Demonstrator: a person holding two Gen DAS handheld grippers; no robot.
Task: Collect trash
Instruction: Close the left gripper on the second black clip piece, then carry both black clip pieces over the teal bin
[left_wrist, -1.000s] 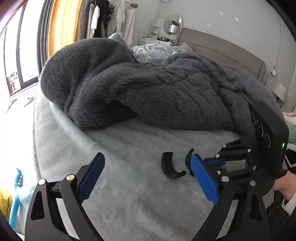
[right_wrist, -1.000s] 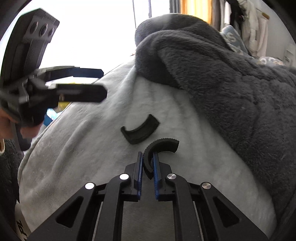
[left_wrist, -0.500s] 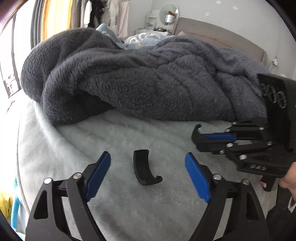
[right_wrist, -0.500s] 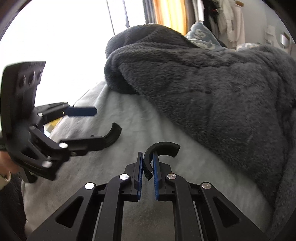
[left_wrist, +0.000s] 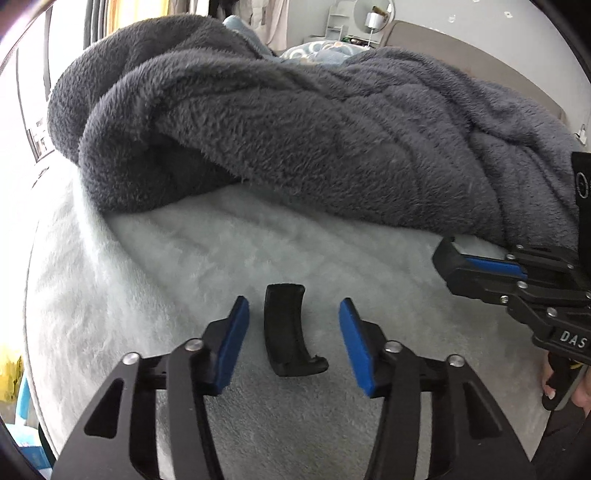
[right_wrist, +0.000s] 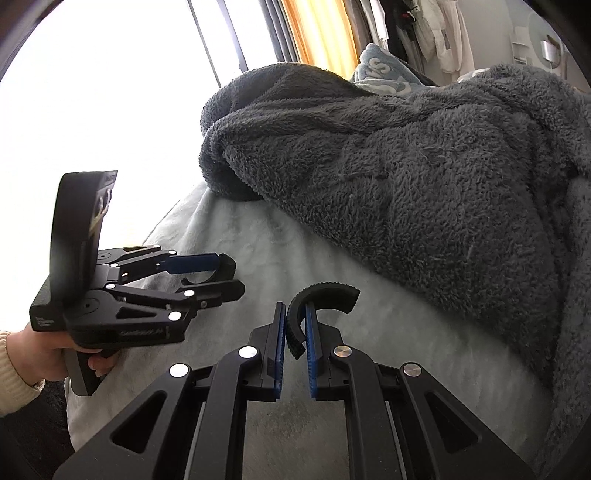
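Observation:
A curved black plastic piece (left_wrist: 290, 336) lies on the pale fleece bed cover (left_wrist: 184, 266). My left gripper (left_wrist: 291, 321) is open, its blue pads on either side of the piece and apart from it; it also shows in the right wrist view (right_wrist: 225, 275). My right gripper (right_wrist: 295, 321) is shut on a second curved black piece (right_wrist: 325, 295) with a ribbed outer edge and holds it above the cover. The right gripper shows at the right of the left wrist view (left_wrist: 454, 262).
A thick dark grey fleece blanket (left_wrist: 314, 129) is heaped across the bed just behind the pieces. A bright window (right_wrist: 110, 92) is at the left. A headboard (left_wrist: 461, 48), a round mirror and hanging clothes stand at the back.
My left gripper has moved forward over the lying piece and its jaws have narrowed around it. My right gripper has stayed shut on its piece and lifted back to the right.

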